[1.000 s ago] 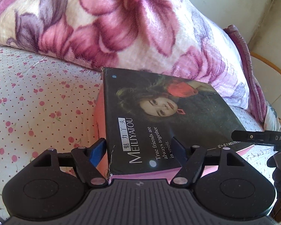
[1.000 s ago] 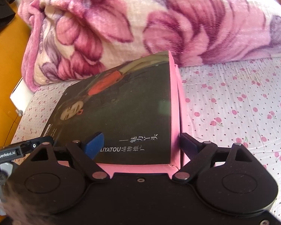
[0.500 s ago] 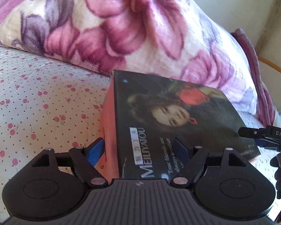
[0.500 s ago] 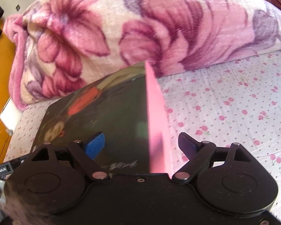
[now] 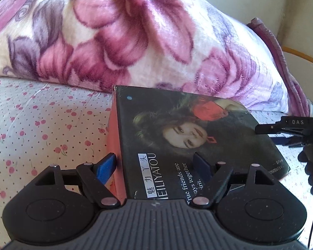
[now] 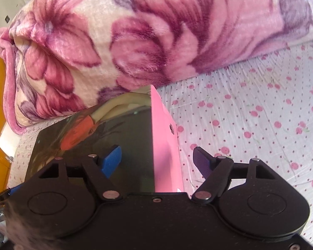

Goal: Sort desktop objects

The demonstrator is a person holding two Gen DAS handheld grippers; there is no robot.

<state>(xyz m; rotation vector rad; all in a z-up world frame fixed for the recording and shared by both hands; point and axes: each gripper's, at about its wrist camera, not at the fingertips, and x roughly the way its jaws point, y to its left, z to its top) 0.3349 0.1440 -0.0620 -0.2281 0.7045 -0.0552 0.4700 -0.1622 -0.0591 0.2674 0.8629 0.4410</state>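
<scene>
On bedsheet — one box | two tongs, both wide

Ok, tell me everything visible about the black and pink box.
The box is flat and rectangular, apparently cardboard, with pink sides and a glossy black lid showing a woman's portrait and "MEILIYATOU". It looks closed and lies on the cherry-print sheet, its far end against the floral blanket. Each open gripper straddles a corner: left gripper, right gripper.
</scene>
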